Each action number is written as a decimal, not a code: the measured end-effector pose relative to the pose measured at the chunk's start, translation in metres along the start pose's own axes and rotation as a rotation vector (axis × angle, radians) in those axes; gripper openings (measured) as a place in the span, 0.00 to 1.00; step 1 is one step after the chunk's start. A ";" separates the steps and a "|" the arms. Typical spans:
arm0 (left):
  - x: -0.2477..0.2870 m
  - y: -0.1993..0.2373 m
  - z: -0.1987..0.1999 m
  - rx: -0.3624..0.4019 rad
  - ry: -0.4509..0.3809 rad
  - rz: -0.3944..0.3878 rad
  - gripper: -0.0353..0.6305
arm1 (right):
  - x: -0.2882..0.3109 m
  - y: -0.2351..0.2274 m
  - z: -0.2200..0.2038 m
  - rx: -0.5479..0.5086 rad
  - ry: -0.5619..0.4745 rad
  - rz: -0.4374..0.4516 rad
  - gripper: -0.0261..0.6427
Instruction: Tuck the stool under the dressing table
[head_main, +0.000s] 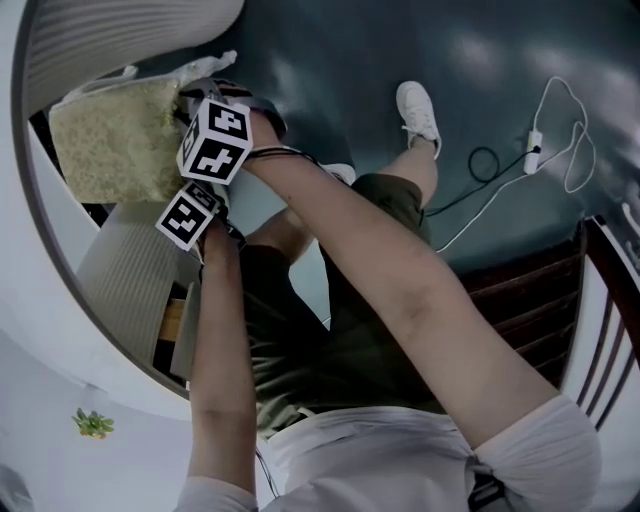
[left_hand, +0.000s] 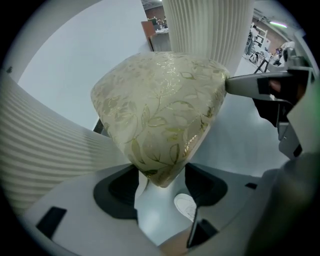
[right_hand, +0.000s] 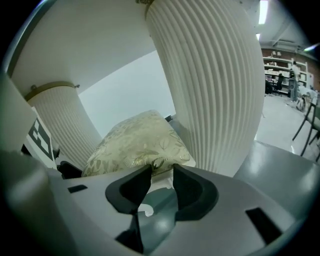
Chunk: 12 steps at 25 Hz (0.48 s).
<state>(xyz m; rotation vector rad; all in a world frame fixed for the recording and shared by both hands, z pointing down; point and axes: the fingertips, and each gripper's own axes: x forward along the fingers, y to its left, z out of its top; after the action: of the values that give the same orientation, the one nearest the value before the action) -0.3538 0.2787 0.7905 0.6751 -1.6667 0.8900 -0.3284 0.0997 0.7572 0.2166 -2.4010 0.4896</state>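
The stool's cream cushion with a gold leaf pattern lies in the gap between the dressing table's ribbed white pedestals, under its curved white top. My left gripper is at the cushion's near corner. That thick corner fills the space between wide-set jaws, touching both pads. My right gripper is at the far corner, jaws narrow and pinching the cushion's edge. The stool's legs are hidden.
A ribbed pedestal stands close to the right of the cushion, another to its left. The person's legs and a white shoe are on the dark floor, with a white cable and switch and a dark wooden chair further right.
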 end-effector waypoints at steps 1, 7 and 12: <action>0.000 0.000 0.000 -0.001 -0.001 0.002 0.49 | 0.000 0.000 0.000 0.010 0.000 0.009 0.23; -0.007 0.003 -0.005 0.040 -0.002 0.039 0.43 | -0.017 -0.003 -0.011 0.046 0.018 0.016 0.30; -0.031 0.008 -0.011 0.045 -0.004 0.129 0.21 | -0.051 -0.015 -0.021 0.149 0.022 -0.005 0.20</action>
<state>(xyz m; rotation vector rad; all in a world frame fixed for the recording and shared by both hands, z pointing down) -0.3463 0.2920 0.7600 0.6049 -1.7135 1.0210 -0.2731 0.0955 0.7441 0.2810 -2.3443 0.6655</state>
